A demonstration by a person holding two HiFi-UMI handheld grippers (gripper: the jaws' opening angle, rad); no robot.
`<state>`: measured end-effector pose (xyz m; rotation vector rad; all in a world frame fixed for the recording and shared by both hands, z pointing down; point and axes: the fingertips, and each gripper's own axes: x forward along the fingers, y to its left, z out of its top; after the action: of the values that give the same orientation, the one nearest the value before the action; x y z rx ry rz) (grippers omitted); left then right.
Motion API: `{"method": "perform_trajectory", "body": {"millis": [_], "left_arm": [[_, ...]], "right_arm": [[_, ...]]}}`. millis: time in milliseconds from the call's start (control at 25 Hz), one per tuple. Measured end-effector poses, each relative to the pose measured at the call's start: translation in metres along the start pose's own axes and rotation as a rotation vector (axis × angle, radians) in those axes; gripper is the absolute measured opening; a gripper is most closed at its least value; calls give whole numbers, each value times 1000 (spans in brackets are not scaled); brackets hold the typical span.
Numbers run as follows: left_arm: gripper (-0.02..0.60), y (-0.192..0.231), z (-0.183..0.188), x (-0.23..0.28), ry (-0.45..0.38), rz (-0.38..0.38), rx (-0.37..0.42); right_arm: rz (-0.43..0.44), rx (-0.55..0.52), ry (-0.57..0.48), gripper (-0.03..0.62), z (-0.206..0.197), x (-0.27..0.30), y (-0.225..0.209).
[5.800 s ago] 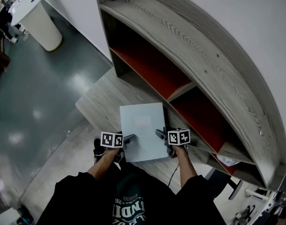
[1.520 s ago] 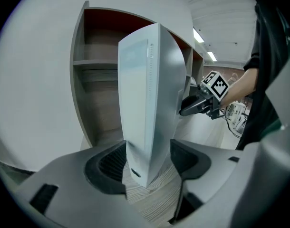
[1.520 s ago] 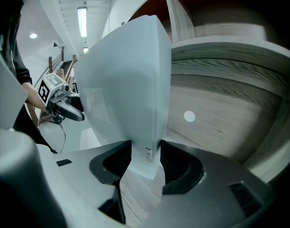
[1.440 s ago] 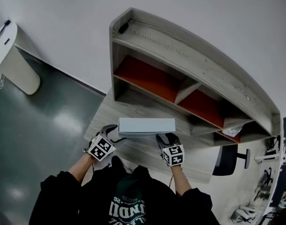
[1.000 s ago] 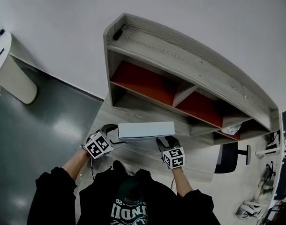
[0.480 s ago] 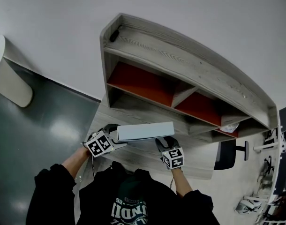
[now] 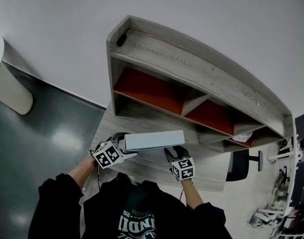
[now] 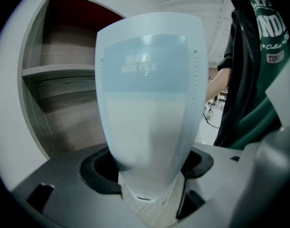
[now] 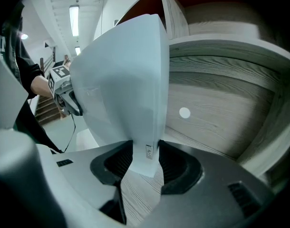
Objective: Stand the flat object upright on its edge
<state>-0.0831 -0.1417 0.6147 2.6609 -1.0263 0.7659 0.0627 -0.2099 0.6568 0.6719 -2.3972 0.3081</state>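
Now the left hand-held gripper (image 7: 121,144) and right hand-held gripper (image 7: 171,152) pinch ends of the pale blue flat file (image 7: 154,140); it seems stiff, light.

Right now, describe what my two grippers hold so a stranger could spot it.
Start at the wooden shelf unit with red backs. Over the desk before it, the left gripper and right gripper clamp a pale blue box file, smooth and pale against the grained wood.

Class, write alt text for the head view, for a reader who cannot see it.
A left gripper and a right gripper clamp the ends of a pale file, holding it on edge over a wooden desk. Behind stands a wooden shelf unit with red-backed compartments.
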Motion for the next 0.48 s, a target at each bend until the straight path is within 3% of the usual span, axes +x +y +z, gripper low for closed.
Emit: {"method": "perform_trajectory", "body": {"millis": [240, 480], "left_arm": [[336, -6, 3, 7, 13, -17, 0], [290, -10, 11, 10, 6, 16, 20]], "right_arm": [[-14, 6, -5, 189, 0, -1, -3], [-36, -3, -1, 190, -2, -2, -9]]}}
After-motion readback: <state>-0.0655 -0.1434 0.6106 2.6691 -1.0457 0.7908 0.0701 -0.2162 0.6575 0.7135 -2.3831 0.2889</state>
